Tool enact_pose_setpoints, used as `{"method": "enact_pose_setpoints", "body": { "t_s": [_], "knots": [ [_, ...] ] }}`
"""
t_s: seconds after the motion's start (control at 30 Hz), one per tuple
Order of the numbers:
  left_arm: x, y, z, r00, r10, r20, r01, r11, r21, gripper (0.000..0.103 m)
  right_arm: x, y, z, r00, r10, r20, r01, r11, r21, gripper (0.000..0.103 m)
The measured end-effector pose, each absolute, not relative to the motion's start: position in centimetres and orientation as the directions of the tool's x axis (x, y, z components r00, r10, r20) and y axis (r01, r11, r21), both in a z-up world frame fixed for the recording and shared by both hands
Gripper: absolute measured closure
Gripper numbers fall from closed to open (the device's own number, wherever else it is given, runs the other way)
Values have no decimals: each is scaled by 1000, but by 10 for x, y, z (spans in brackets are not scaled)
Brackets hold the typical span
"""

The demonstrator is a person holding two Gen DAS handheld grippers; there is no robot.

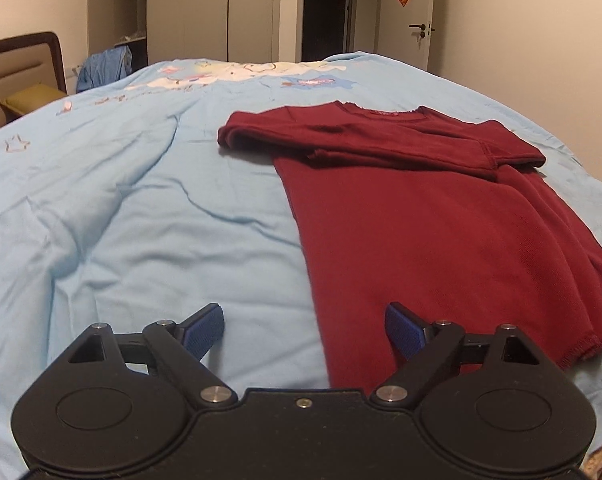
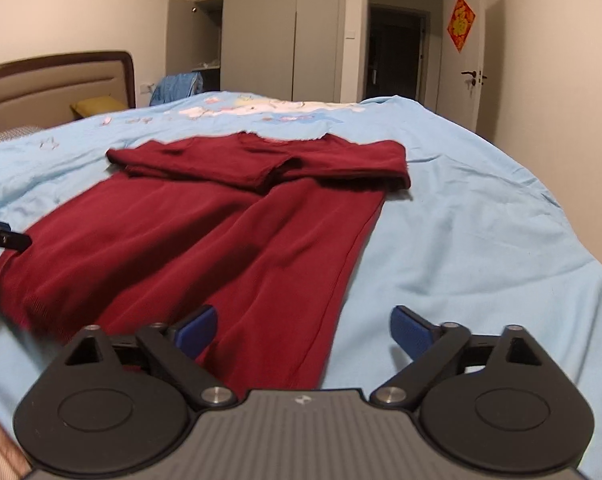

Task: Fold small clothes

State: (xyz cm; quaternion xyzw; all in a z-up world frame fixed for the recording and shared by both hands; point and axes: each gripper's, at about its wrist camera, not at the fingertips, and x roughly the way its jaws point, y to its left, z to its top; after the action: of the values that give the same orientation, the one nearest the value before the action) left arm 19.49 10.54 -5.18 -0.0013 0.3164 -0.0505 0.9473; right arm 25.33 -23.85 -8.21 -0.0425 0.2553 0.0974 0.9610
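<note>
While both grippers hover low over the bed:
Shirt (image 1: 421,216): dark red, flat on light blue blanket (image 1: 141,220), both sleeves folded in across chest, collar far end.
Left gripper (image 1: 304,330): jaws wide apart, nothing held, over shirt's hem corner.
Right gripper (image 2: 303,330): jaws wide apart, empty, at shirt's near right edge.
</note>
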Motion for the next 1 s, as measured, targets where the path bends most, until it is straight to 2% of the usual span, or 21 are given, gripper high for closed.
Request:
{"method": "enact_pose_setpoints", "body": {
  "t_s": [0.13,0.2,0.23,0.27,0.33,0.37,0.4,0.43,0.5,0.8,0.9,1.0],
  "knots": [
    [187,100,-54,791,-101,-604,84,995,-56,17,245,-234,-88,841,167,-515,-200,980,-8,34],
    [185,98,-54,786,-106,-609,81,994,-70,25,241,-231,-90,838,162,-521,-199,980,-14,42],
    [185,97,-54,782,-105,-614,77,994,-72,27,238,-230,-91,838,160,-522,-200,980,-22,48],
    [185,95,-54,779,-104,-619,74,994,-74,34,237,-229,-91,838,160,-522,-203,979,-25,58],
    [185,91,-52,770,-127,-625,89,992,-92,52,235,-229,-89,837,163,-522,-208,978,-28,71],
    [184,89,-51,765,-144,-627,104,989,-101,71,234,-229,-88,837,166,-521,-212,977,-29,81],
    [184,86,-50,758,-163,-632,123,987,-106,93,233,-230,-87,839,165,-519,-212,977,-32,85],
    [184,83,-48,757,-161,-633,129,987,-96,97,232,-231,-84,841,163,-515,-212,977,-37,89],
    [183,77,-42,765,-137,-630,130,990,-57,99,230,-233,-79,847,167,-505,-219,975,-43,91],
    [138,85,13,852,-107,-513,89,994,-60,101,201,-269,-33,894,142,-424,-175,984,-38,95],
    [120,85,21,852,-113,-511,100,994,-53,100,183,-274,-24,902,132,-412,-181,980,-83,95],
    [110,85,8,830,-128,-543,103,992,-76,100,175,-277,-32,886,130,-446,-185,979,-83,95]
  ]
}}
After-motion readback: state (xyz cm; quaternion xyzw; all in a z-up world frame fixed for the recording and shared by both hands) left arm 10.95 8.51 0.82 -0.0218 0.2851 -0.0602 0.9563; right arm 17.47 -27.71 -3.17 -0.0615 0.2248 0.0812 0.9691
